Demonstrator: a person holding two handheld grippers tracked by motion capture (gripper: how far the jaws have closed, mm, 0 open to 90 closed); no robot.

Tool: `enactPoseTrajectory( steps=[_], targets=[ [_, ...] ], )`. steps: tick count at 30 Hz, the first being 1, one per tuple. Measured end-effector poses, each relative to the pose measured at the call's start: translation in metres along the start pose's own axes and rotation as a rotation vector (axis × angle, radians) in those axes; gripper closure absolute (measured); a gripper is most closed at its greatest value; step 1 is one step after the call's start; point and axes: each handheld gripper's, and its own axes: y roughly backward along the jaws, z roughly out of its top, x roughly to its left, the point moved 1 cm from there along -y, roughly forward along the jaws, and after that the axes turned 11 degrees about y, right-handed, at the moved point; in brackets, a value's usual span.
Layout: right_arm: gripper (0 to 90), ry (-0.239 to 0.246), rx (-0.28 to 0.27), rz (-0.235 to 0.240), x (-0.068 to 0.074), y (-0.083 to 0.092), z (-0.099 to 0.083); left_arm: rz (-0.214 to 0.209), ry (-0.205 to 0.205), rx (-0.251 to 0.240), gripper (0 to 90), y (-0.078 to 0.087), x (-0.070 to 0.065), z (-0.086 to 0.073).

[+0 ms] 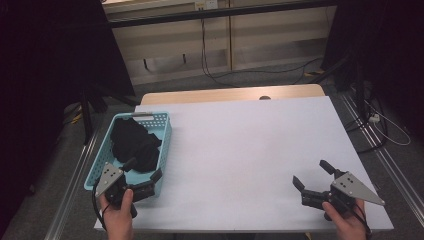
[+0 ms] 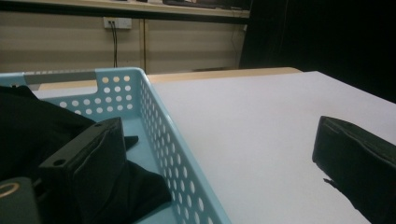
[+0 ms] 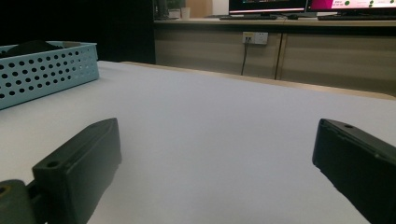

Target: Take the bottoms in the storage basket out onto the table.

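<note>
While the black cloth lies in the blue basket at the near left of the surface, nothing is picked up yet, and your left hand-held gripper and right hand-held gripper both gape wide and hold nothing.

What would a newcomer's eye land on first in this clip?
Probably the light blue perforated basket at the table's left edge, with a heap of black cloth inside. Next, the left tongs, open, straddling the basket's near right wall, and the right tongs, open over the bare white tabletop.
</note>
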Motion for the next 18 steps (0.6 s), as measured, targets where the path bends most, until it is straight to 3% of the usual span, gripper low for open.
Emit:
enactPoseTrajectory(
  steps=[10, 18],
  targets=[
    [0.5, 0.002, -0.001, 0.0, 0.0, 0.0, 0.0, 0.005, -0.021, -0.003, 2.8, -0.008, -0.001, 0.019],
    [0.5, 0.006, -0.001, -0.002, 0.0, 0.001, 0.0, 0.002, -0.012, 0.004, 2.8, -0.018, -0.001, 0.028]
  ],
)
